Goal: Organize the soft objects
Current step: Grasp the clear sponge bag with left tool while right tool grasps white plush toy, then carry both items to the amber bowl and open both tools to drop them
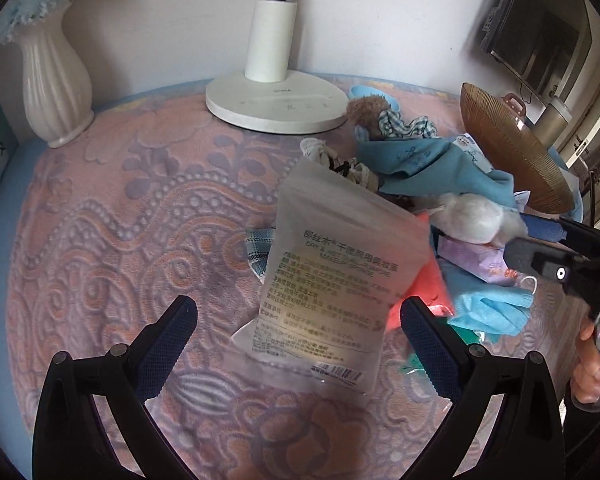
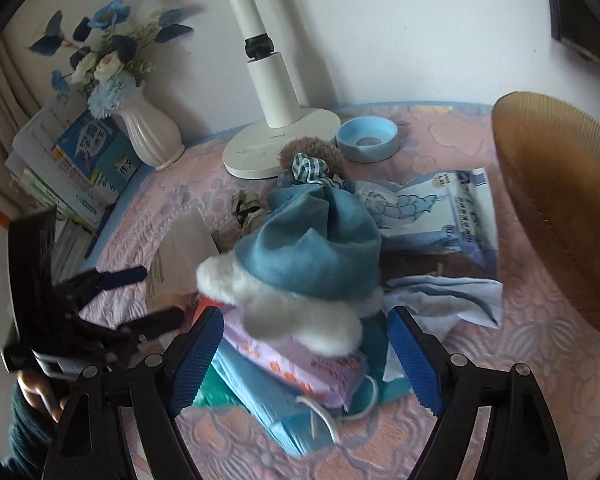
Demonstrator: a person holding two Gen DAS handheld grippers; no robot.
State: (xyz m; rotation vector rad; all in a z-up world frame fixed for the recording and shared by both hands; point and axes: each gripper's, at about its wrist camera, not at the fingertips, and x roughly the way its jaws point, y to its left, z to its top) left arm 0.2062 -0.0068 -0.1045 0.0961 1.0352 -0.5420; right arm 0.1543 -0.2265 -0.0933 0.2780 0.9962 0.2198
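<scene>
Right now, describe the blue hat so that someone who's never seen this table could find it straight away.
Start at the white lamp base by the back wall and come forward past the small brown teddy to the heap of soft things mid-table. The blue hat sits on top of that heap. It is the only item with a fluffy white fur trim along its lower edge.

Frosted matt plastic pouch (image 1: 332, 280) lies on embossed plush cloth tablecloth (image 1: 120, 220); ribbed amber bowl (image 2: 556, 200) looks glossy.

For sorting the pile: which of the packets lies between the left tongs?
The frosted sponge pouch with printed text; the lilac packet and pale blue printed pack lie elsewhere in the pile.
</scene>
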